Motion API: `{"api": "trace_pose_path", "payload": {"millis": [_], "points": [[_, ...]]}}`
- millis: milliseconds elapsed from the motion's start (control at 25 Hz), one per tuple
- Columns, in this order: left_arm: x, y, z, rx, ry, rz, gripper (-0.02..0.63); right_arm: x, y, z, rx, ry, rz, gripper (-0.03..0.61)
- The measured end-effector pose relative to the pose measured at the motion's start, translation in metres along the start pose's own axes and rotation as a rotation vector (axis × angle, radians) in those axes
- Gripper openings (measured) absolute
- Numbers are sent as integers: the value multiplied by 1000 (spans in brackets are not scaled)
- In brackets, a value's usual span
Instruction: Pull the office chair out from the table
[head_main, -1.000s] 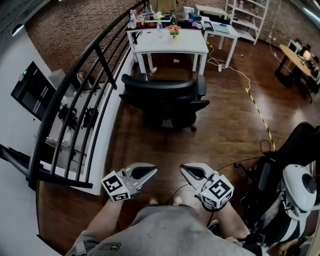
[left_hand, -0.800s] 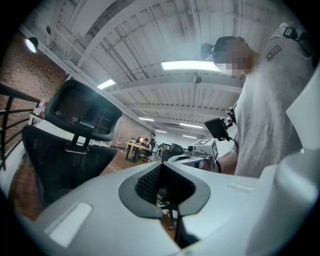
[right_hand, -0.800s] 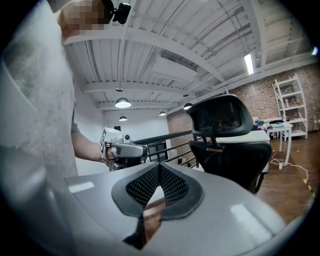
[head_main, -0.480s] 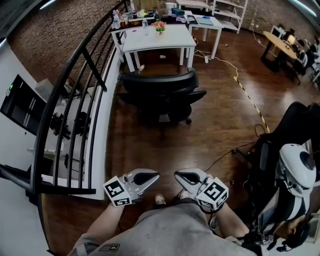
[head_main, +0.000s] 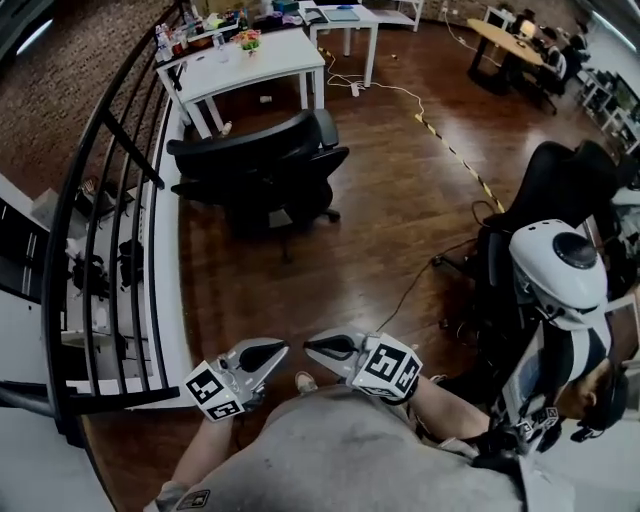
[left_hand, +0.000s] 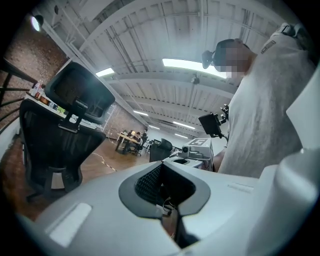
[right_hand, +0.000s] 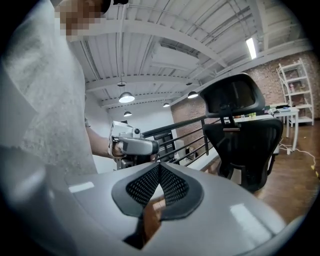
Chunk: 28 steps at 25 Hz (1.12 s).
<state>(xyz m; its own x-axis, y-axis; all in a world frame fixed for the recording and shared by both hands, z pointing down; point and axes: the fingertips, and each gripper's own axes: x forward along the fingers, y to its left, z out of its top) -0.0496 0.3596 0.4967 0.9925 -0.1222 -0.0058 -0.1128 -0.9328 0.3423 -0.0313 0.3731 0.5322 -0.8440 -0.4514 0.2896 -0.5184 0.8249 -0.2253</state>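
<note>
Left tongs (head_main: 272, 348) and right tongs (head_main: 314, 345) sit side by side at the person's waist, tips near each other, both closed with nothing between them. Well apart, the black office chair (head_main: 255, 165) stands on wood floor (head_main: 385, 205), beside the railing (head_main: 105, 190). White counter (head_main: 272, 58) is just beyond it; chair not tucked under.

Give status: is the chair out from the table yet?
Done, it seems: the chair stands on open floor clear of the table, its seat not tucked under as far as the head view shows. In hand: nothing. The left gripper and right gripper are shut, empty, close to the person's body, far from the chair. Left: at most, more clearance.
</note>
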Motion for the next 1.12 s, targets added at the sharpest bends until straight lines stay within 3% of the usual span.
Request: {"api": "trace_pose_path", "payload": {"millis": [720, 1120], "points": [[25, -7, -12, -26, 27, -24, 8, -4, -12, 0, 51, -37, 11, 6], [28, -10, -14, -18, 17, -21, 8, -10, -10, -2, 30, -31, 15, 6]]}}
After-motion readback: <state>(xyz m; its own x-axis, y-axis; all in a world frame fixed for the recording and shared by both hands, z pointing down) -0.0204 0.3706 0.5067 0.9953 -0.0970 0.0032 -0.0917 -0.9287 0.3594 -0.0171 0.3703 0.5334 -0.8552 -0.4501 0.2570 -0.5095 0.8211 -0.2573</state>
